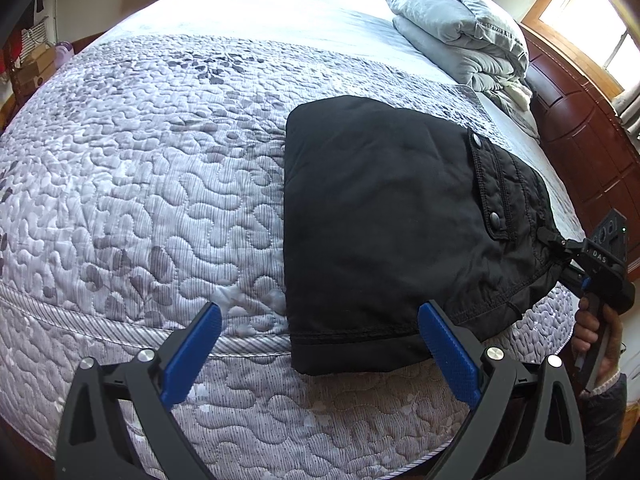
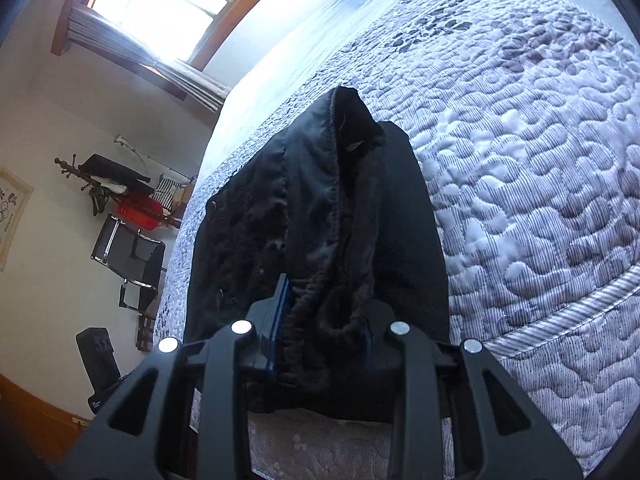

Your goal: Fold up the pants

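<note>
The black pants lie folded into a compact block near the bed's front right corner, one hem hanging slightly over the edge. My left gripper is open and empty, just in front of the pants' near left corner. My right gripper is shut on the elastic waistband of the pants, which bunches between the blue pads. The right gripper also shows in the left wrist view, gripping the pants' right end.
The bed is covered with a grey quilted spread. A folded grey duvet lies at the far right by the wooden headboard. A chair and coat rack stand beside the bed.
</note>
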Demonstrator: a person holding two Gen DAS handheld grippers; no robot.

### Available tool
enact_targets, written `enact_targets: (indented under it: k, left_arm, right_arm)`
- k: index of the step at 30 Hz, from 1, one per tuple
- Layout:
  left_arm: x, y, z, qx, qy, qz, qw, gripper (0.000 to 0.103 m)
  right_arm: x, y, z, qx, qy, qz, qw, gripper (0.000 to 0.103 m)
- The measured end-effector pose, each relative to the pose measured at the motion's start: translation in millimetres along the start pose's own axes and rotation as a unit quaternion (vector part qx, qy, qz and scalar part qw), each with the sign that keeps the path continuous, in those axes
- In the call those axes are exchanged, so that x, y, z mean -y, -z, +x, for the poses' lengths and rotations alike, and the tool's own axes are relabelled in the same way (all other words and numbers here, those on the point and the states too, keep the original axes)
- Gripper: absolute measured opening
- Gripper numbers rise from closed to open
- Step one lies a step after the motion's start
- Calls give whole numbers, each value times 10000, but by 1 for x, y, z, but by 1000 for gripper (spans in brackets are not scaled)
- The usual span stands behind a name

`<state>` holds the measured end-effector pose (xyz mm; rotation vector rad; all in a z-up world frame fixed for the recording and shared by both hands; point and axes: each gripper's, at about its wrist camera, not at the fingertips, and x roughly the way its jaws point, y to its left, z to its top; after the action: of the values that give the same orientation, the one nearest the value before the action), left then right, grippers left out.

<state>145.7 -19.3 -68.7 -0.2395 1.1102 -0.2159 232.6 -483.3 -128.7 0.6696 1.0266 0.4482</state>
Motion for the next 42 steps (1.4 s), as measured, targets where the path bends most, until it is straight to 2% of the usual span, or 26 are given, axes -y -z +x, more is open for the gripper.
enact_targets:
  k: [4, 6, 8, 13, 15, 18, 20, 23, 29, 37, 40, 42]
  left_arm:
    - [0, 1, 1, -49, 23, -28, 10000, 99]
    - [0, 1, 0, -50, 21, -25, 10000, 99]
    - [-1, 1, -1, -46, 7, -3, 10000, 99]
    - [-3, 4, -5, -32, -20, -35, 10000, 99]
    - [-6, 6, -4, -63, -15, -88, 9999, 99]
    - [-7, 9, -4, -106, 17, -160, 9998, 99]
    - [-6, 11, -4, -125, 15, -169, 9998, 99]
    - [-4, 12, -6, -113, -4, -135, 9998, 99]
    - [-3, 11, -10, -78, -7, -150, 9999, 99]
    - [-3, 12, -10, -114, -43, -154, 9998, 99]
    - [-2, 12, -10, -133, -54, -153, 9998, 99]
    - [-2, 12, -10, -143, -43, -166, 9998, 99]
  right_arm:
    - [11, 4, 4, -45, -14, 168, 9998, 42]
    - [13, 6, 2, -16, -71, 219, 9997, 44]
    - [13, 7, -3, 3, -26, 231, 9997, 59]
    - [9, 14, -19, 75, 120, 66, 9999, 64]
    - [9, 19, -21, 41, 121, 25, 9999, 64]
    - [7, 24, -23, 34, 287, -106, 9995, 43]
    - [5, 29, -23, 31, 297, -129, 9995, 34]
    - [-2, 27, -28, 93, 281, -209, 9993, 30]
    - [-11, 23, -35, 160, 246, -333, 9990, 28]
    - [11, 31, -21, 67, 295, -23, 9995, 29]
    - [13, 32, -21, 64, 267, 38, 9996, 32]
    - [13, 33, -24, 103, 156, 144, 9997, 37]
